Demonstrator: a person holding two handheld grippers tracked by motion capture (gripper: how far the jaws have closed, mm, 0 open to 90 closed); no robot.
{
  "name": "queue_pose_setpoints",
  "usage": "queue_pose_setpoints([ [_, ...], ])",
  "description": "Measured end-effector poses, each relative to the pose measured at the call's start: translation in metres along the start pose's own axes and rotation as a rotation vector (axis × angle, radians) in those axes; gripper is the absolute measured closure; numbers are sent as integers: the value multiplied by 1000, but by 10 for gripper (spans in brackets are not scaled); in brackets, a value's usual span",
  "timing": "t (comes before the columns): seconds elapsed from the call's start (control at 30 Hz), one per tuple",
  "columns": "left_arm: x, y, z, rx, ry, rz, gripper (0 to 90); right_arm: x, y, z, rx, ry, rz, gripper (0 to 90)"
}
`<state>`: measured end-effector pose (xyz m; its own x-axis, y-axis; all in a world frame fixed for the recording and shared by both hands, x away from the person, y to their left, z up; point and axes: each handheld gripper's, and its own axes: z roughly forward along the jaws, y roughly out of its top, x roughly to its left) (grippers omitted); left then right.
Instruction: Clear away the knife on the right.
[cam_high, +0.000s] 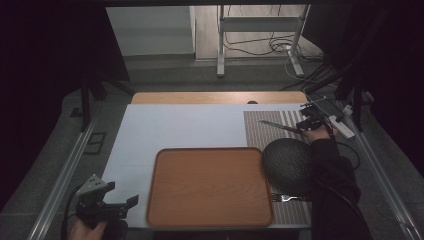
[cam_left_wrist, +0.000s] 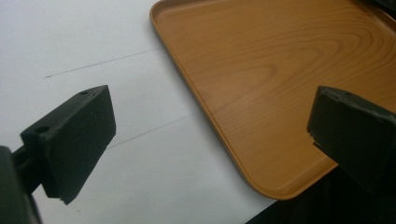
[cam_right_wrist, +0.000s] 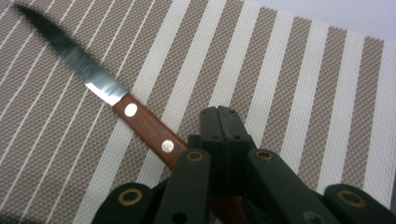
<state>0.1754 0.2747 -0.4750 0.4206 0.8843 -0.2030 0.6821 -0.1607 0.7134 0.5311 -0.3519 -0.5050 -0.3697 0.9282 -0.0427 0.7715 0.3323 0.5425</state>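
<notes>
Knife (cam_right_wrist: 116, 100): lying over the striped placemat (cam_right_wrist: 289, 79), wooden handle being clamped by the right gripper (cam_right_wrist: 223, 128).
Left gripper (cam_left_wrist: 210, 140): hanging wide apart (beside the tray).
Tray (cam_high: 165, 200): sitting bare, unlabelled.

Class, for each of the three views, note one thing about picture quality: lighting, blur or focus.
High view: dim, its edges fall to black, while the wooden tray stays readable. Left gripper view: evenly lit and bright; the tray's grain is sharp, the near left gripper soft. Right gripper view: the knife blade tip is smeared, the striped placemat weave crisp, the right gripper slightly soft.
</notes>
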Motion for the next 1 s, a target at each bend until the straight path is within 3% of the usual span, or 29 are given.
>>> queue_pose_setpoints([
  [0.43,0,1,1,3,-1,5,20,9,-16,-13,38,80,-43,892],
  [0.67,0,1,1,1,-4,6,20,11,-14,-15,33,63,-43,849],
  [0.83,0,1,1,1,-5,7,20,13,-8,-21,-7,72,-15,637],
  [1.0,0,1,1,0,-6,6,20,20,-2,-21,-35,53,-23,314],
])
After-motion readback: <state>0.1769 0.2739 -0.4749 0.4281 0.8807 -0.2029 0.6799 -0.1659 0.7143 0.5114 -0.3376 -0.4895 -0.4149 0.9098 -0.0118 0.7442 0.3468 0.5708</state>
